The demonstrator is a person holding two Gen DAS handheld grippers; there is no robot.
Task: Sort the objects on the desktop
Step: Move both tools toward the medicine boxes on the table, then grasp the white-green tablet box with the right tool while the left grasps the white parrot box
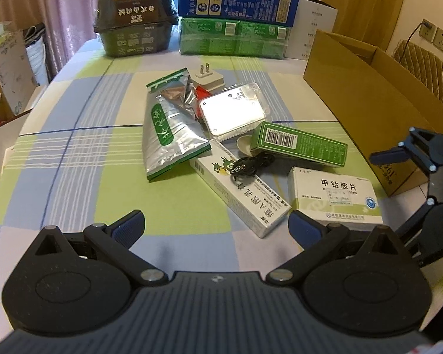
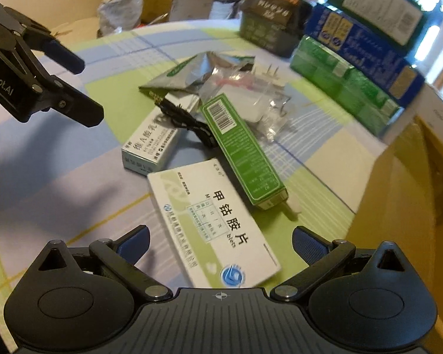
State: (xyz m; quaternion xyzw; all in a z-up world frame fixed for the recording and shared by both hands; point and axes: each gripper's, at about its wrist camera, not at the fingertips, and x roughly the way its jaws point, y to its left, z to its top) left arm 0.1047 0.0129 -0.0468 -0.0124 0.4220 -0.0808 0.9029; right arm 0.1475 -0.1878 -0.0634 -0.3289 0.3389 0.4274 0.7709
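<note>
A pile of small items lies mid-table on the checked cloth (image 1: 73, 153): a silver-green pouch (image 1: 168, 129), a clear plastic case (image 1: 233, 112), a white plug adapter (image 1: 206, 78), a green box (image 1: 298, 143), a long white box (image 1: 239, 194) with a black cable (image 1: 245, 166) on it, and a white medicine box (image 1: 336, 197). My left gripper (image 1: 217, 227) stands open just short of the long box's near end. Over the white medicine box (image 2: 212, 224) my right gripper (image 2: 221, 242) is open, nothing held. The left gripper (image 2: 82, 85) shows at upper left, also open.
An open cardboard box (image 1: 369, 94) stands on the table's right side, close to the right gripper's fingers (image 1: 384, 156). Stacked blue and green cartons (image 1: 236, 20) and a dark packaged container (image 1: 133, 20) line the far edge. Boxes and bags sit beyond the left edge.
</note>
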